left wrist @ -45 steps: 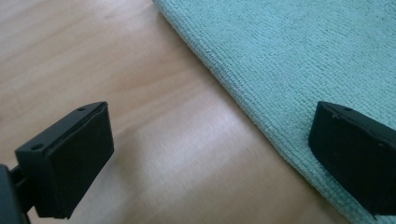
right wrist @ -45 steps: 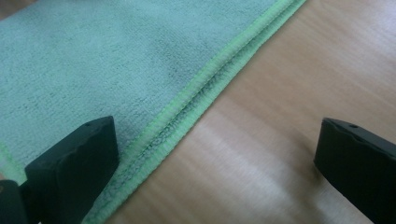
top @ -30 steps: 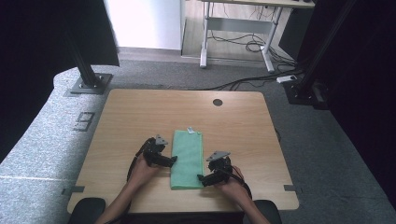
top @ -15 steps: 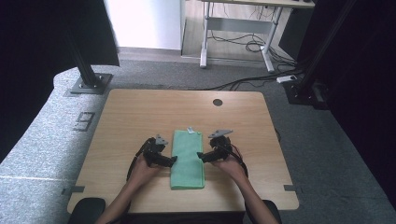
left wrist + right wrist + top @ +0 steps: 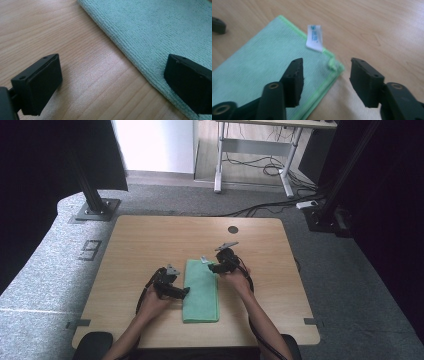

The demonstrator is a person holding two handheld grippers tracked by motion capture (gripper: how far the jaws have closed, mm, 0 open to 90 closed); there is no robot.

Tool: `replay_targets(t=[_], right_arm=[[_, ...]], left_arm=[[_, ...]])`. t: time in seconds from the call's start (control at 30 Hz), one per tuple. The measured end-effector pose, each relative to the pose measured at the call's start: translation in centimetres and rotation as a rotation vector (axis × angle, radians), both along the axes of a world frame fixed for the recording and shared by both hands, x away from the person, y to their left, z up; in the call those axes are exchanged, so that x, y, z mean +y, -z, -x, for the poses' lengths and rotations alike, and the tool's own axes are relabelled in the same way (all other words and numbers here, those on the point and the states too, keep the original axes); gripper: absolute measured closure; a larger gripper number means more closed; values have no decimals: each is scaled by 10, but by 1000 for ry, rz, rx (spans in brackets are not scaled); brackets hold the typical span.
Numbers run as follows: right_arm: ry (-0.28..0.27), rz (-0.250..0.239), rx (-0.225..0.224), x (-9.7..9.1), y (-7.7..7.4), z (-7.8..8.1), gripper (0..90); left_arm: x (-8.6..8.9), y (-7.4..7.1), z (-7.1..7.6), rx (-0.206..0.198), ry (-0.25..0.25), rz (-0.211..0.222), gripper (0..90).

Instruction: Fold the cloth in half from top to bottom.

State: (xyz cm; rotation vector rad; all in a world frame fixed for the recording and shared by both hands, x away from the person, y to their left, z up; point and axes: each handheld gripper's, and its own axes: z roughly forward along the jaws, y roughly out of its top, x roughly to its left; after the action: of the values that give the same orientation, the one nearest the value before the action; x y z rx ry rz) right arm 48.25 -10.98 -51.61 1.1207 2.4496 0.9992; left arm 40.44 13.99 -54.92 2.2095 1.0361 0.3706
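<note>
1. My right claw [image 5: 325,80] hangs apart over the folded green microfibre cloth's [image 5: 201,289] far right corner, mid-table.
2. My left claw [image 5: 112,82], also apart, straddles its left edge.
3. I should pinch every layer.

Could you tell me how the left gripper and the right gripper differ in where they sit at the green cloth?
The left gripper sits at the green cloth's long left edge, near its middle; the right gripper sits at its far right corner, close to the white tag. The left gripper straddles the edge, one jaw over wood and one over cloth; the right gripper brackets the corner. Both are open, and neither grips the cloth.
</note>
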Motion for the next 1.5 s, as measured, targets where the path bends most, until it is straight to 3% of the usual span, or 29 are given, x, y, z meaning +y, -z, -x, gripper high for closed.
replay_targets(t=[0.2,0.37,0.53,0.7,0.77,0.9,1.1,1.27,1.5], right_arm=[[13,29,4,3,3,-16,532],[4,48,22,4,12,-22,539],[-25,32,38,6,19,-25,579],[-42,12,69,7,18,-24,802],[-49,22,74,8,17,-23,846],[-53,48,50,10,12,-19,857],[-73,20,-10,9,-9,-7,859],[-136,21,-87,9,-31,11,859],[-184,-14,-148,2,-53,38,859]], left_arm=[[0,0,0,1,3,-5,18],[0,0,0,1,2,-5,18],[0,0,0,2,-1,-3,18],[0,0,0,1,-4,-1,18],[-1,0,0,-1,-5,0,18],[0,0,0,1,-3,-6,16],[-1,0,0,1,-6,-7,13],[-1,0,0,4,-9,-10,9],[-1,0,0,5,-14,-10,5]])
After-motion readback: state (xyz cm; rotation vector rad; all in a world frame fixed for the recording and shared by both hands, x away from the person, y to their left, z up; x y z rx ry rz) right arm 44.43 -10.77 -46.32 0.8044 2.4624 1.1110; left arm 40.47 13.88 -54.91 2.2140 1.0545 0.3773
